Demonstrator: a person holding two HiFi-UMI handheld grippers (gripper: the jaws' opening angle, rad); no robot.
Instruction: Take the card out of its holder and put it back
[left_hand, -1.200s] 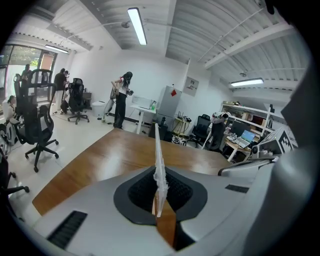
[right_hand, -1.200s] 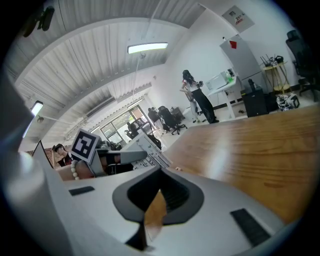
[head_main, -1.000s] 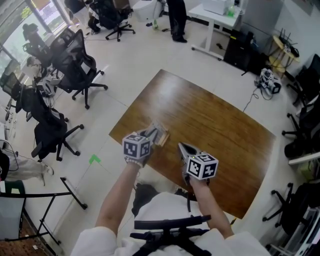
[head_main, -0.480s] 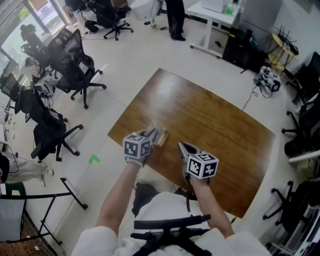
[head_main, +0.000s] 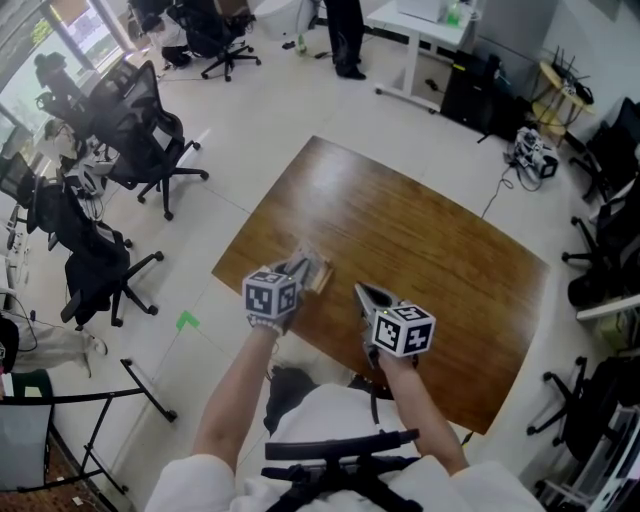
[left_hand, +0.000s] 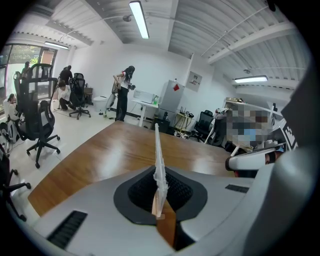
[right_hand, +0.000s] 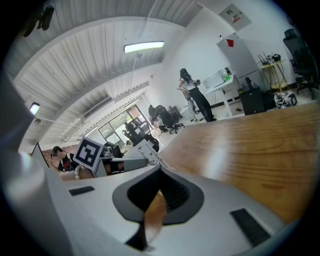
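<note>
The left gripper (head_main: 298, 268) pinches the clear card holder (left_hand: 158, 160) by its lower edge, so the holder stands upright and edge-on between the jaws, over the near left part of the wooden table (head_main: 420, 240). The right gripper (head_main: 363, 293) hangs just beside it, apart from the holder, with its jaws drawn nearly together on nothing. I cannot tell whether the card is inside.

my left tongs (head_main: 303, 266) and right tongs (head_main: 362, 293) are light grey shells with black ribbed pads (left_hand: 142, 192), each bearing a white cube (head_main: 270, 294) of black square markers; i wear white short sleeves (head_main: 200, 475), a beaded bracelet (head_main: 265, 322), black chest straps (head_main: 340, 447).
</note>
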